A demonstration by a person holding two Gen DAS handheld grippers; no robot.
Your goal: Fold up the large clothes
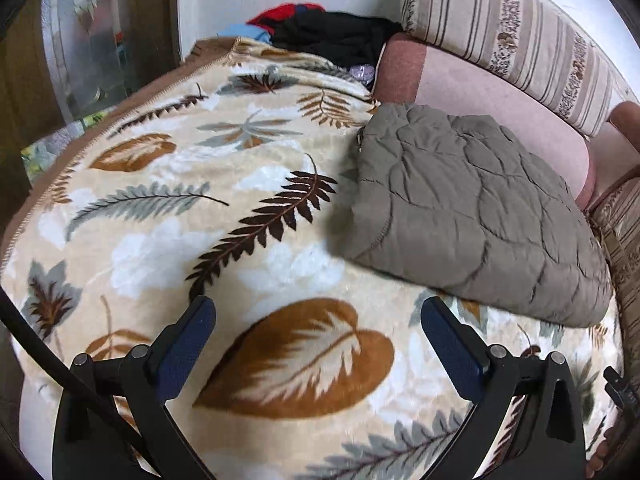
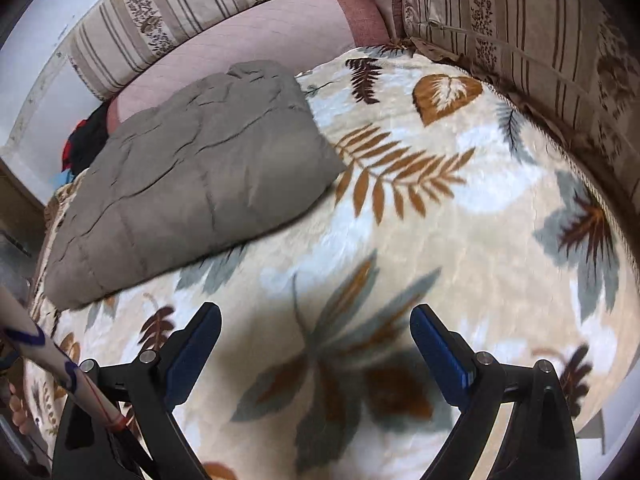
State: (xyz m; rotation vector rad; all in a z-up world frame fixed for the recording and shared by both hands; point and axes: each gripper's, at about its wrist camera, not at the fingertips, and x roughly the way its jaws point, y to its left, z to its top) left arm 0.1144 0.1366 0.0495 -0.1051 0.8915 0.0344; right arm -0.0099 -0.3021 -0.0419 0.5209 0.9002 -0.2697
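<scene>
A grey-brown quilted jacket [image 1: 472, 208] lies folded into a thick rectangle on the leaf-patterned blanket [image 1: 208, 208], against the pink sofa back. In the right wrist view the same folded jacket [image 2: 192, 176] sits at the upper left. My left gripper [image 1: 318, 312] hovers open above the blanket, short of the jacket's near edge, with nothing between its blue pads. My right gripper [image 2: 316, 318] is also open over the blanket [image 2: 460, 240], to the right of the jacket and clear of it.
A pile of black, red and blue clothes [image 1: 320, 32] lies at the far end of the sofa. Striped cushions [image 1: 520, 40] line the back and the right side [image 2: 520, 48]. A pale stick [image 2: 60, 364] crosses the lower left. A cabinet [image 1: 80, 40] stands at left.
</scene>
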